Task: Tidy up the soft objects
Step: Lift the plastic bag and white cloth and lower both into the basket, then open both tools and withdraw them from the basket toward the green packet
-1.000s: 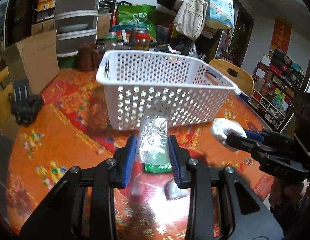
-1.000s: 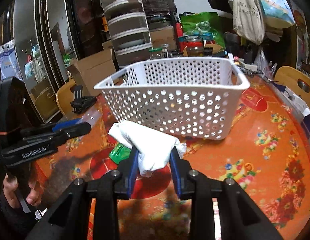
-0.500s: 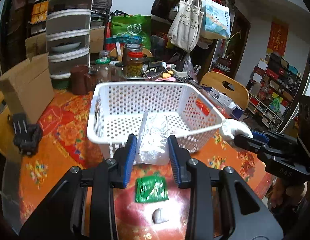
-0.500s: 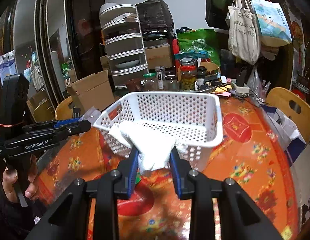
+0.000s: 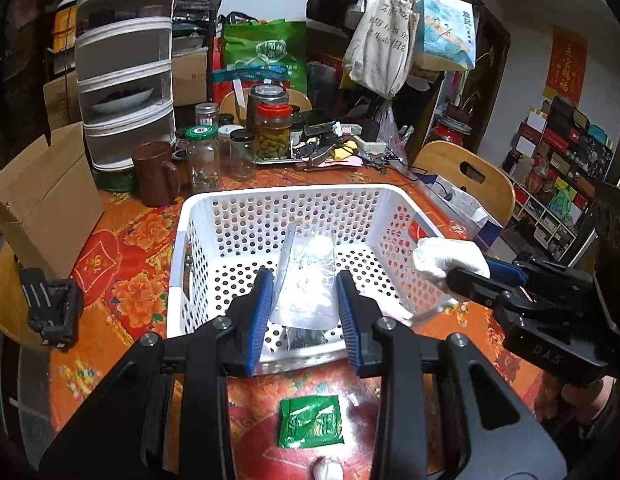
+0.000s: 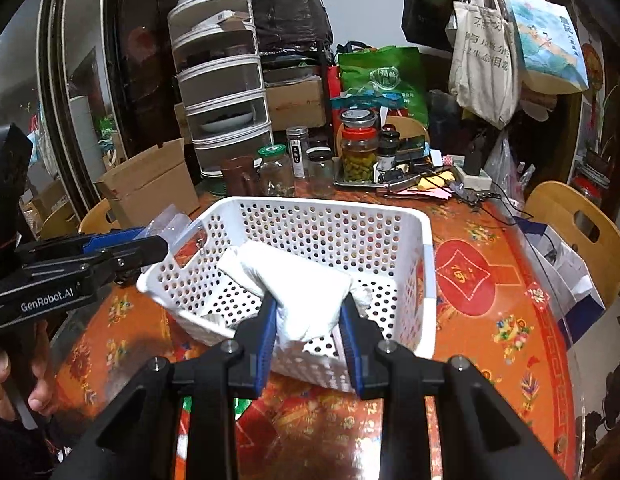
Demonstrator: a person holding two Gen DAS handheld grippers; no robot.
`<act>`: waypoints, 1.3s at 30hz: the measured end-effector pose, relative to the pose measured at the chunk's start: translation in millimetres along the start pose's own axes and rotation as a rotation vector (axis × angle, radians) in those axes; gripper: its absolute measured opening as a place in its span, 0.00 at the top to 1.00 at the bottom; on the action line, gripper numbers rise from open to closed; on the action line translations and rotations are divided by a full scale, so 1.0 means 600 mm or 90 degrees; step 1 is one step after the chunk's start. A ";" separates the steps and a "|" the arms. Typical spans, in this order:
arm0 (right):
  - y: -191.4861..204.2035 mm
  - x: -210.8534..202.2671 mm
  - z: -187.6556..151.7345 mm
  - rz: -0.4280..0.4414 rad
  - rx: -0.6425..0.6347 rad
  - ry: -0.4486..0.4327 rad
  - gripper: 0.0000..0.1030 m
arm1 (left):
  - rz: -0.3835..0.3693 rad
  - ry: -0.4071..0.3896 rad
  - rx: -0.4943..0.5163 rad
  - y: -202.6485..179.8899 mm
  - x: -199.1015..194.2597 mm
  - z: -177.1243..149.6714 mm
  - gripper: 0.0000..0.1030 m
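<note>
A white perforated basket (image 5: 214,216) (image 6: 424,280) stands on the red patterned table. My left gripper (image 5: 305,296) is shut on a clear plastic packet (image 5: 308,276), held above the basket's near wall. My right gripper (image 6: 310,320) is shut on a folded white cloth (image 6: 298,284), also over the basket's near edge; the same cloth (image 5: 450,256) shows at the right in the left wrist view. A green sachet (image 5: 310,422) and a small white lump (image 5: 326,470) lie on the table below the left gripper.
Glass jars (image 5: 270,128), a brown mug (image 5: 154,174) and a tiered white rack (image 5: 126,92) crowd the table's far side. A cardboard box (image 5: 42,196) and a black clip-like object (image 5: 54,308) sit at the left. Wooden chairs (image 6: 578,236) stand around.
Both grippers rose and moved forward with their loads, from in front of the basket's wall to above its near rim; the basket's inside is now visible.
</note>
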State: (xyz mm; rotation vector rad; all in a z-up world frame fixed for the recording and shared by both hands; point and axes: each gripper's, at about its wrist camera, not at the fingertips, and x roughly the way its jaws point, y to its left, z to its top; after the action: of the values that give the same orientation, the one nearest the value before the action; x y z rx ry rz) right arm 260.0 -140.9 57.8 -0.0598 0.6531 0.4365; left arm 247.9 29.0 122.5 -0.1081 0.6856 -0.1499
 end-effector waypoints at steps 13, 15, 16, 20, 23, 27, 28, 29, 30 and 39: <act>-0.041 0.101 0.036 -0.033 0.019 0.057 0.72 | 0.020 0.073 -0.021 0.034 0.132 0.043 0.71; -0.049 0.116 0.039 -0.037 0.026 0.067 0.72 | 0.032 0.087 -0.018 0.034 0.155 0.048 0.71; -0.052 0.121 0.040 -0.037 0.029 0.071 0.72 | 0.035 0.093 -0.019 0.034 0.166 0.049 0.71; -0.063 0.145 0.040 -0.048 0.029 0.086 0.72 | 0.038 0.105 -0.027 0.037 0.189 0.049 0.71; -0.067 0.160 0.040 -0.052 0.029 0.097 0.72 | 0.044 0.118 -0.028 0.038 0.204 0.045 0.71; -0.070 0.176 0.043 -0.052 0.026 0.109 0.72 | 0.053 0.133 -0.035 0.045 0.226 0.043 0.71; -0.070 0.179 0.044 -0.053 0.026 0.112 0.72 | 0.054 0.135 -0.037 0.047 0.229 0.044 0.71; -0.070 0.184 0.045 -0.054 0.026 0.115 0.72 | 0.055 0.138 -0.039 0.049 0.232 0.043 0.71; -0.072 0.188 0.046 -0.056 0.027 0.119 0.72 | 0.057 0.140 -0.041 0.050 0.236 0.043 0.71; -0.070 0.204 0.050 -0.054 0.024 0.125 0.67 | 0.057 0.158 -0.054 0.059 0.259 0.038 0.71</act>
State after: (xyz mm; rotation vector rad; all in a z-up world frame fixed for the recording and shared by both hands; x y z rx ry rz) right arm 380.7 -127.5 4.8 -0.0955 0.8484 0.3391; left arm 384.9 38.2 38.1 -0.1418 0.9429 -0.0475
